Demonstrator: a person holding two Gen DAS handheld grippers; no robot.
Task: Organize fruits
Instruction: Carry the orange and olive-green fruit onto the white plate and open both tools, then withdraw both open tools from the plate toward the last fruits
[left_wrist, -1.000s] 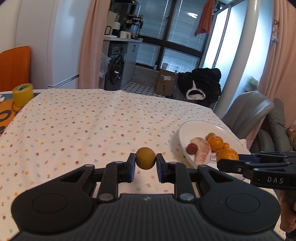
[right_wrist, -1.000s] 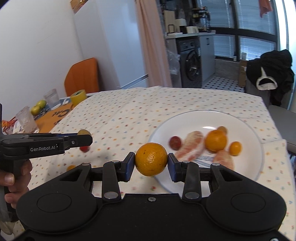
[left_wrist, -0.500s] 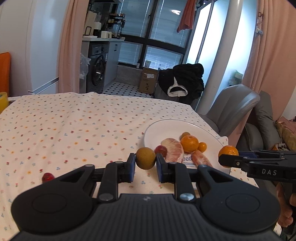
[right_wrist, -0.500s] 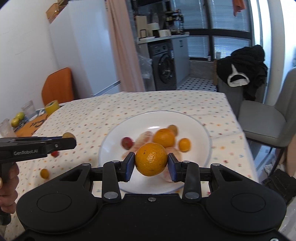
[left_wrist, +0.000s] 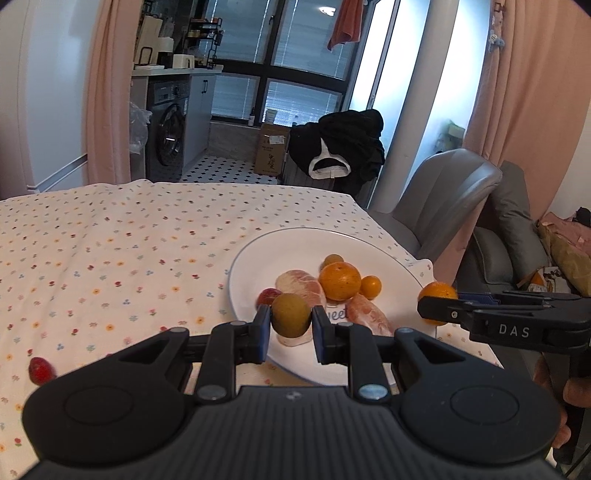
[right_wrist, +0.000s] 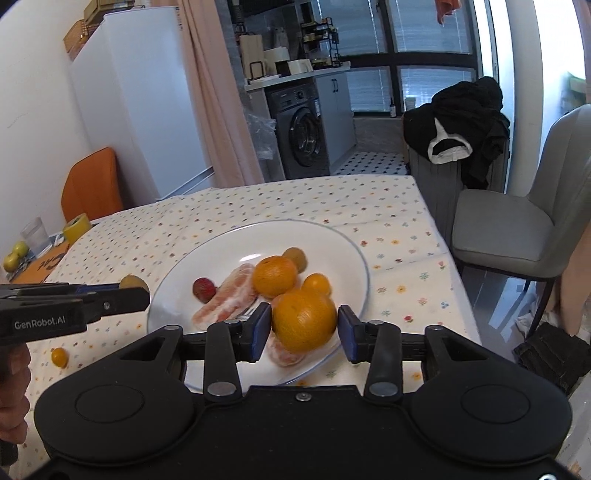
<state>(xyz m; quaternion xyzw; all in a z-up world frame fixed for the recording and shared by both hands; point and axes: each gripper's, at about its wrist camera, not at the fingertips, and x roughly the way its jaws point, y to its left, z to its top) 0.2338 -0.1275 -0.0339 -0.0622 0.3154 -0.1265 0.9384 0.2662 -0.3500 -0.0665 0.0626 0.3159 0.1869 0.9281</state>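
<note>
My left gripper (left_wrist: 291, 331) is shut on a round olive-brown fruit (left_wrist: 291, 314), held just over the near left rim of the white plate (left_wrist: 255, 254). On the plate lie a tangerine (left_wrist: 339, 280), a small orange fruit (left_wrist: 370, 286), peeled pink citrus segments (left_wrist: 300, 284), a red fruit (left_wrist: 267, 295) and another olive fruit (right_wrist: 295, 257). My right gripper (right_wrist: 305, 331) is shut on a large orange (right_wrist: 303, 322) above the plate's near edge (right_wrist: 354, 251). In the left wrist view that orange (left_wrist: 437, 293) sits at the right gripper's tip.
A red strawberry (left_wrist: 40, 370) and a small orange fruit (right_wrist: 59, 357) lie loose on the flowered tablecloth (left_wrist: 110, 240) left of the plate. A grey chair (right_wrist: 517, 229) stands past the table's right edge. A yellow tape roll (right_wrist: 75, 226) and a glass (right_wrist: 35, 236) sit far left.
Both grippers have carried their fruits to the right, from beside the plate to over it. Each still holds the same fruit.
</note>
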